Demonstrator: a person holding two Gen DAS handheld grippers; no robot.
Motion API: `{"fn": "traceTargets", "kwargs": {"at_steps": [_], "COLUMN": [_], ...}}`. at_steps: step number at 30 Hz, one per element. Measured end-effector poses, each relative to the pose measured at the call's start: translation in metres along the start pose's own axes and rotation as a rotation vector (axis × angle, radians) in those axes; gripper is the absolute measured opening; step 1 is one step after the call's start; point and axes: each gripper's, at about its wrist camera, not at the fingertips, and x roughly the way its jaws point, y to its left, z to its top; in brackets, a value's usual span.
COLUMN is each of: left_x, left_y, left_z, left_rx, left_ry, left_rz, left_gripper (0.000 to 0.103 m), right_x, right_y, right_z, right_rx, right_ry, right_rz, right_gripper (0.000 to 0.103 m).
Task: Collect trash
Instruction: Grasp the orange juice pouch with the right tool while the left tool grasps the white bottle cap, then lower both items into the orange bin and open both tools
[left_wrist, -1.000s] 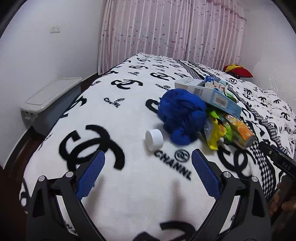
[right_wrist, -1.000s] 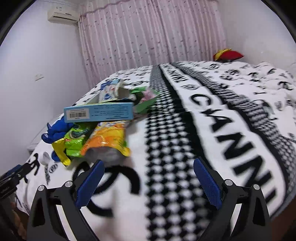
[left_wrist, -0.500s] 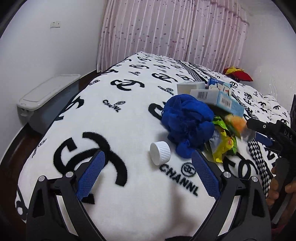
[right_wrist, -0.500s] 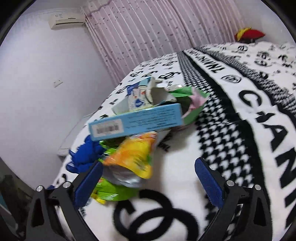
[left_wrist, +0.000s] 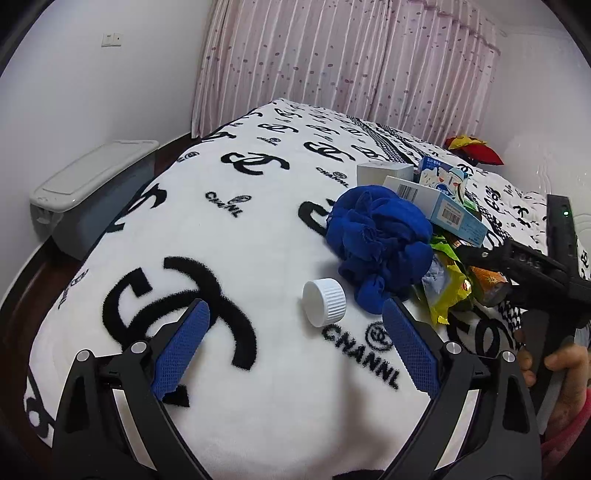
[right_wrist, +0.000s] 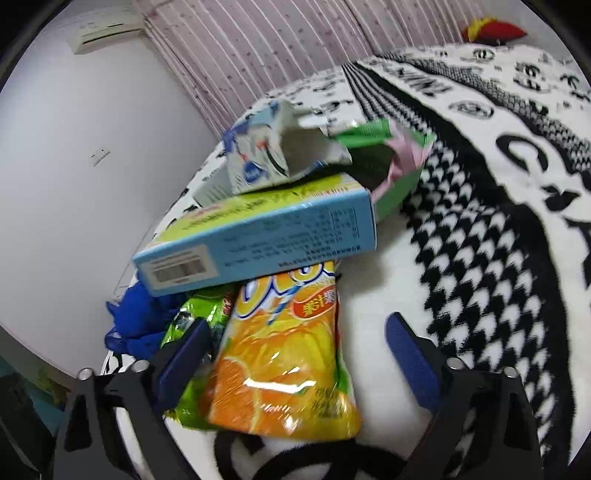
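Note:
A heap of trash lies on the bed: an orange juice pouch (right_wrist: 284, 365), a green wrapper (right_wrist: 192, 317), a light-blue box (right_wrist: 258, 240), a torn carton (right_wrist: 273, 155) and a green-pink wrapper (right_wrist: 399, 162). My right gripper (right_wrist: 295, 350) straddles the orange pouch, its jaws closing but the pads not pressing on it. In the left wrist view the same heap (left_wrist: 450, 221) sits beside a crumpled blue cloth (left_wrist: 380, 236), and a white bottle cap (left_wrist: 324, 302) lies just ahead of my left gripper (left_wrist: 295, 347), which is open and empty. The right gripper (left_wrist: 517, 266) reaches into the heap there.
The bed (left_wrist: 229, 243) has a white blanket with black logos and a houndstooth stripe (right_wrist: 480, 240). A grey lidded bin (left_wrist: 92, 184) stands on the floor at the left. A red and yellow cushion (left_wrist: 472, 151) lies far back by the pink curtain (left_wrist: 351, 66).
My right gripper moved in toward the heap until the orange pouch lay between its fingers. The left gripper stayed almost still, with the bottle cap now closer to its fingers.

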Motion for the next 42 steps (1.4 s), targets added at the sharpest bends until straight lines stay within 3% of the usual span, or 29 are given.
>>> {"fn": "traceTargets", "kwargs": {"at_steps": [2,14,21,22,24,26,29,35,42], "left_x": [0.0,0.017,0.042,0.043,0.044,0.046,0.039,0.017,-0.027], "left_y": [0.0,-0.007,-0.011,-0.011,-0.013,-0.017,-0.019,-0.025,-0.038], "left_z": [0.0,-0.008,-0.003,-0.002,0.0,0.0,-0.003,-0.013,-0.031], "left_rx": [0.003,0.02,0.016,0.013,0.028,0.057,0.065,0.097,0.14], "left_ry": [-0.002,0.053,0.058,0.053,0.05,0.063,0.069,0.063,0.078], "left_rz": [0.0,-0.004,0.073,0.077,0.098,0.111,0.088,0.06,-0.049], "left_gripper": [0.092,0.092,0.091,0.089,0.057,0.038,0.019,0.017,0.017], "right_x": [0.001,-0.06,-0.095,-0.098,-0.102,-0.104,-0.108,-0.124,-0.165], "right_y": [0.001,0.003,-0.009,-0.011,-0.014,-0.015,-0.017,-0.01,0.008], "right_z": [0.0,-0.024,-0.052,-0.056,-0.061,-0.066,-0.072,-0.08,-0.108], "right_rx": [-0.002,-0.064,-0.092,-0.095,-0.102,-0.106,-0.096,-0.117,-0.178], "right_ry": [0.01,-0.061,-0.085,-0.085,-0.086,-0.084,-0.081,-0.1,-0.127], "right_rz": [0.031,-0.009,-0.053,-0.059,-0.07,-0.078,-0.072,-0.075,-0.054], "right_gripper": [0.057,0.053,0.053,0.053,0.052,0.052,0.052,0.052,0.052]}}
